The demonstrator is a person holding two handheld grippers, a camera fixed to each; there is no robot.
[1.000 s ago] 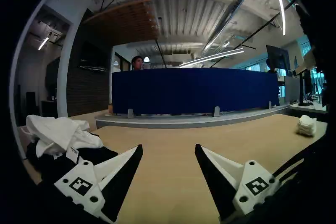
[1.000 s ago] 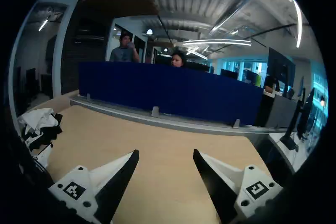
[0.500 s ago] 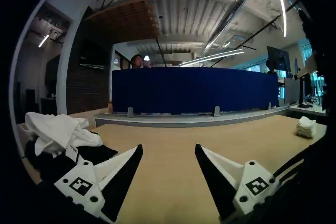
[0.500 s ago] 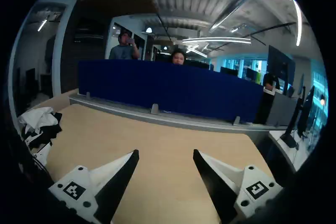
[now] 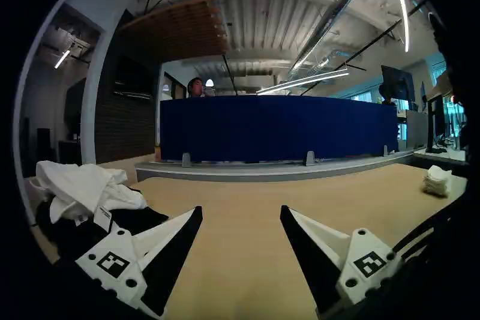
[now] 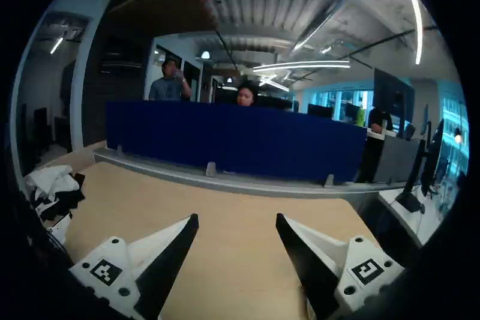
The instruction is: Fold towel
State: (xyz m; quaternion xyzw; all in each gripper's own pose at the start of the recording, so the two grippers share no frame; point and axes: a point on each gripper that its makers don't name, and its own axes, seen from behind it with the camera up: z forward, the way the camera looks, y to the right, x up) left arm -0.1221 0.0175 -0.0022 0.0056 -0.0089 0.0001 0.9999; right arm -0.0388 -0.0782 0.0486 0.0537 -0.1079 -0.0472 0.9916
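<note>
The left gripper (image 5: 240,209) hangs over the pale wooden table (image 5: 336,191) with its jaws spread wide and nothing between them; the right gripper (image 6: 236,218) is likewise wide open and empty above the table; a crumpled white towel (image 5: 81,188) lies heaped on dark cloth (image 5: 135,221) at the table's left edge, to the left of the left gripper; in the right gripper view the towel (image 6: 51,181) sits well apart at far left; a small folded white stack (image 5: 437,180) rests near the table's right corner; a blue partition (image 5: 276,128) runs along the far side.
</note>
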